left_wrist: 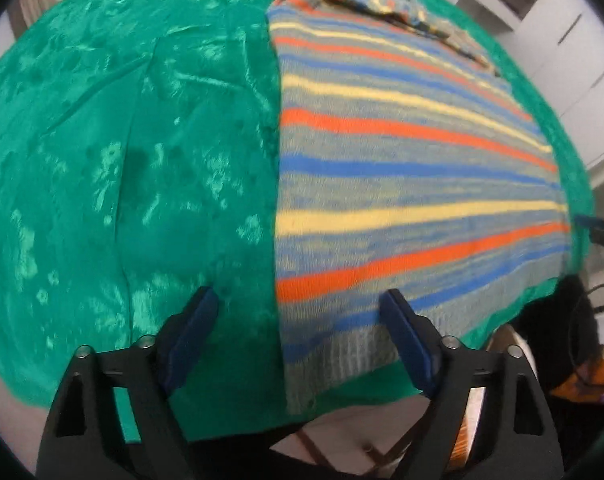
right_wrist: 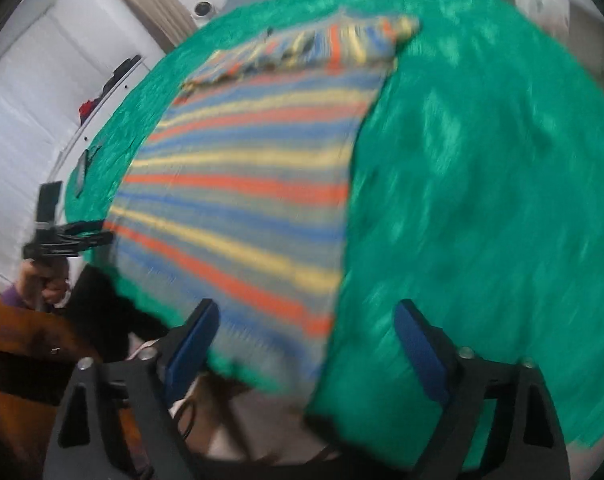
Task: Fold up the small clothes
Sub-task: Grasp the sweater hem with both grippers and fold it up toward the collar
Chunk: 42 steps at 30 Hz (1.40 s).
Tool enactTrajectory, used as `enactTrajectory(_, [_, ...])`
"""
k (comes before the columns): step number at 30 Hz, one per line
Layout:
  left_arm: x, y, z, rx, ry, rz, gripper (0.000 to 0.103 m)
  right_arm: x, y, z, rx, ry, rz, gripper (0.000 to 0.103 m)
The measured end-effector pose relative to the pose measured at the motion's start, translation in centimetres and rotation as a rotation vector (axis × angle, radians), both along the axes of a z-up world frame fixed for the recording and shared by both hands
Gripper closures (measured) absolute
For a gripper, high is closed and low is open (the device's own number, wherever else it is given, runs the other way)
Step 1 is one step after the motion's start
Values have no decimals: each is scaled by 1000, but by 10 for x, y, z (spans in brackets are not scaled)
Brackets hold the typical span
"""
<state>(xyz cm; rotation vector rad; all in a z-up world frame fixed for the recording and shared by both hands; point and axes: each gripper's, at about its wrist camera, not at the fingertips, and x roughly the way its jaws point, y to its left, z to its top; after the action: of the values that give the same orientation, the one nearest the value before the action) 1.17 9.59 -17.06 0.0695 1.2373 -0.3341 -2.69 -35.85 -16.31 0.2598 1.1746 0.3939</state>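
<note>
Both claws, left claw (left_wrist: pixel 297 300) and right claw (right_wrist: pixel 306 312), wide and empty above desk's near edge; striped sweater (left_wrist: pixel 402 168) flat on green cloth (left_wrist: pixel 121 160).

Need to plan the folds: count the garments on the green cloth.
1: a striped knitted sweater in orange, yellow, blue and grey lies flat on the green tablecloth, its sleeve bunched along the far edge. Anything underneath would be hidden.

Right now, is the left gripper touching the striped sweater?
Cannot tell. In the left wrist view the left gripper has open jaws straddling the striped sweater near its hem, but the blurred picture shows neither contact nor a gap plainly.
</note>
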Motion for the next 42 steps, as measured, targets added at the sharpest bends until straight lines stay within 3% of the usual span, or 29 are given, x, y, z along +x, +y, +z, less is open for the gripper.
enactTrajectory(3, [-1, -6, 0, 35, 3, -5, 31, -11, 3, -15, 25, 40, -47, 25])
enactTrajectory(6, [-2, -16, -2, 55, 18, -25, 52, -8, 8, -31, 52, 85, -65, 40])
enactTrajectory(7, [-2, -20, -2, 63, 24, -30, 67, -6, 11, -35, 65, 104, -61, 43])
enactTrajectory(8, [-2, -23, -2, 62, 29, -31, 87, -4, 15, -39, 59, 120, -52, 50])
enactTrajectory(9, [-1, -25, -2, 59, 39, -26, 94, -3, 19, -42, 36, 133, -42, 65])
enactTrajectory(11, [-2, -26, -3, 48, 37, -10, 98, -2, 21, -40, 16, 144, -43, 97])
enactTrajectory(13, [-5, -20, 1, 2, 38, 12, 99, -2, 17, -33, 47, 150, -67, 97])
enactTrajectory(19, [-6, -3, 51, -231, -14, 64, 100, -7, 2, 12, 202, 43, -122, 97])
enactTrajectory(23, [27, 1, 85, -377, -85, 100, 100, 16, -7, 33, 291, -43, -169, 97])
enactTrajectory(25, [58, -3, 95, -402, -114, 113, 100, 40, -14, 40, 300, -86, -194, 97])
enactTrajectory(29, [129, -10, 107, -369, -199, 107, 100, 103, -27, 49, 276, -177, -242, 97])
enactTrajectory(38, [315, -42, 102, -298, -184, 228, 98, 282, -51, 56, 213, -217, -353, 97])
enactTrajectory(40, [346, -43, 92, -239, -169, 311, 89, 319, -62, 49, 273, -215, -430, 93])
enactTrajectory(41, [357, -40, 87, -202, -149, 368, 68, 330, -66, 49, 262, -232, -477, 83])
enactTrajectory(42, [360, -35, 84, -190, -132, 407, 54, 339, -68, 50, 216, -259, -530, 62])
